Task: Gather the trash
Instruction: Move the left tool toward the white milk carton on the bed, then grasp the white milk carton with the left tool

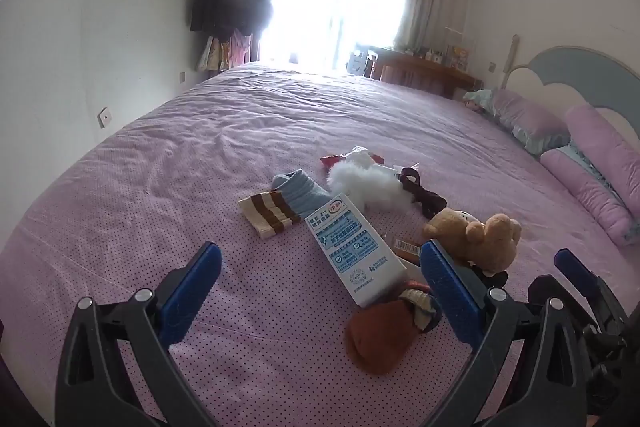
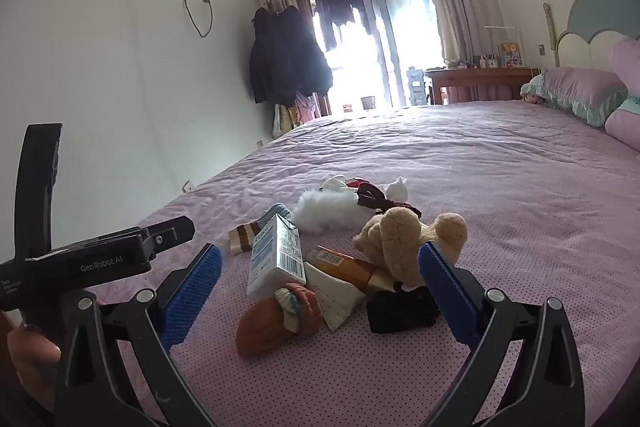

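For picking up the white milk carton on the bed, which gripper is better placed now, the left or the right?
Probably the left. The milk carton lies between the open left gripper's fingers, with bare sheet before it. From the open right gripper, the orange sock lies in front of the carton.

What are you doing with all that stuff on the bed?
A person holds a gripper in each hand over the pink bed. Both the left gripper and the right gripper are wide open and hold nothing yet. In front of them lies a little heap: a milk carton, an orange wrapper, socks, a teddy bear and a white fluffy toy. The trash has not been picked out.
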`<state>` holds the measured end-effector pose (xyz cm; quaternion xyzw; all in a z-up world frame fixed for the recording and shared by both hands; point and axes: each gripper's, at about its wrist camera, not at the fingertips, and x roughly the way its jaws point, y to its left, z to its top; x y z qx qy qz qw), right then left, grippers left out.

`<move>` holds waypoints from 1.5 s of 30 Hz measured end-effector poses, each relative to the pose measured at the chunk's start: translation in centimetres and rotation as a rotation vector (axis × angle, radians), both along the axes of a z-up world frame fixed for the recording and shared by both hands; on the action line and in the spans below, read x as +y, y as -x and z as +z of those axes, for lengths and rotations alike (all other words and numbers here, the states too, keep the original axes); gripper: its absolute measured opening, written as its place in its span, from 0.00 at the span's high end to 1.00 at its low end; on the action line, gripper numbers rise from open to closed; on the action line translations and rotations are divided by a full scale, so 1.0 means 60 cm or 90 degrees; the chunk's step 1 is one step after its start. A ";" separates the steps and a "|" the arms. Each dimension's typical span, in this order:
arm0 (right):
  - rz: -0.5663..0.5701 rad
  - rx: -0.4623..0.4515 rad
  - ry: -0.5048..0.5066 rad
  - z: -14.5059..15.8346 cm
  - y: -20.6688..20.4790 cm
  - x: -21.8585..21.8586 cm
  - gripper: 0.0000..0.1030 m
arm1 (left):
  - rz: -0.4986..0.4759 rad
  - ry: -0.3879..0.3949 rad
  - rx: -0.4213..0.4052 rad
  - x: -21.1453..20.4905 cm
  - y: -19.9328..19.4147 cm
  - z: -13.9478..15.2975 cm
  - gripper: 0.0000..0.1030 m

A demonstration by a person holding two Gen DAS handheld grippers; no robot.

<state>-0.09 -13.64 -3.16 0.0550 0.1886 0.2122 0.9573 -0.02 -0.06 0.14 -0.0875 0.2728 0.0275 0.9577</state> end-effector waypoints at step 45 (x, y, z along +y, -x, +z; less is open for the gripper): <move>-0.053 0.020 -0.025 -0.014 -0.022 -0.037 0.08 | -0.006 0.061 0.096 -0.020 -0.096 -0.063 0.04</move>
